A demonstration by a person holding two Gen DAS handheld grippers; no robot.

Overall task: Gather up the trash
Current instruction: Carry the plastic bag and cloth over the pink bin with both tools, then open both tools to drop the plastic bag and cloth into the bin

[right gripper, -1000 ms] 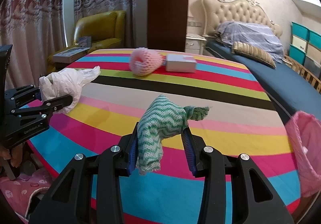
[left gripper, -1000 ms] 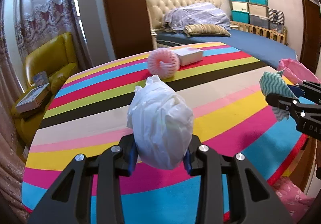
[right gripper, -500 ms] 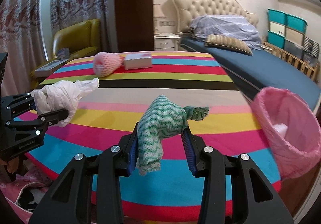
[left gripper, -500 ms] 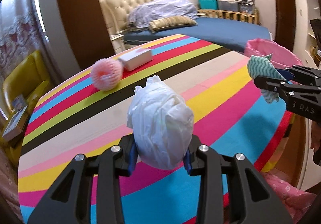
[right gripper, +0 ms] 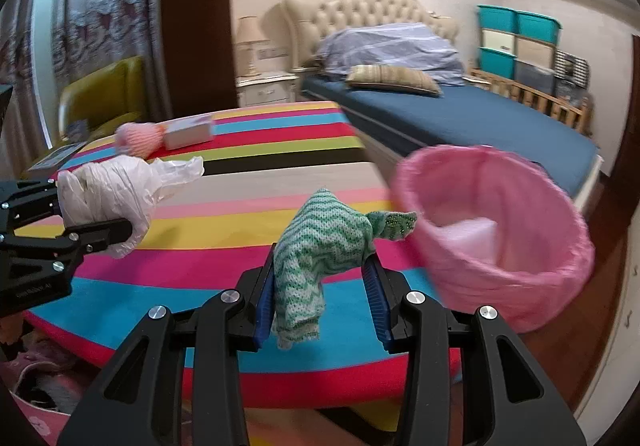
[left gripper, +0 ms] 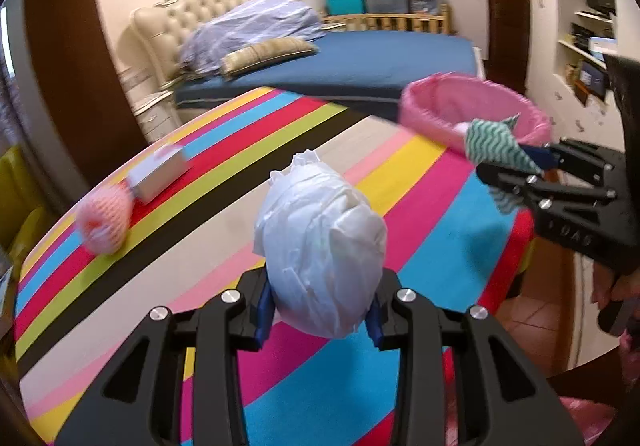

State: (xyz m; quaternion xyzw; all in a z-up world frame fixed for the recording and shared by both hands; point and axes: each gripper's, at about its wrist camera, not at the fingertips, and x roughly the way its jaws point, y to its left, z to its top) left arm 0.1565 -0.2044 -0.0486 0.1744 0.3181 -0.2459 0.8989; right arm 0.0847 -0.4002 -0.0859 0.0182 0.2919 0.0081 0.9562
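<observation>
Both views have swung right since a second ago: pink-lined bin (right gripper: 496,230) now large in the right wrist view, was at frame edge before. Left hand-held gripper (left gripper: 320,310) clamped on white crumpled bag (left gripper: 320,246), held above the striped desk (left gripper: 200,246). Right hand-held gripper (right gripper: 320,294) clamped on green zigzag cloth (right gripper: 320,250), its tip just beside the bin rim, over the desk's edge. Bin stands off the desk's edge by the bed (right gripper: 460,114); something pale inside it. Pink foam net (left gripper: 104,220) and small white box (left gripper: 160,174) on the desk's far side, touching each other, blurred.
</observation>
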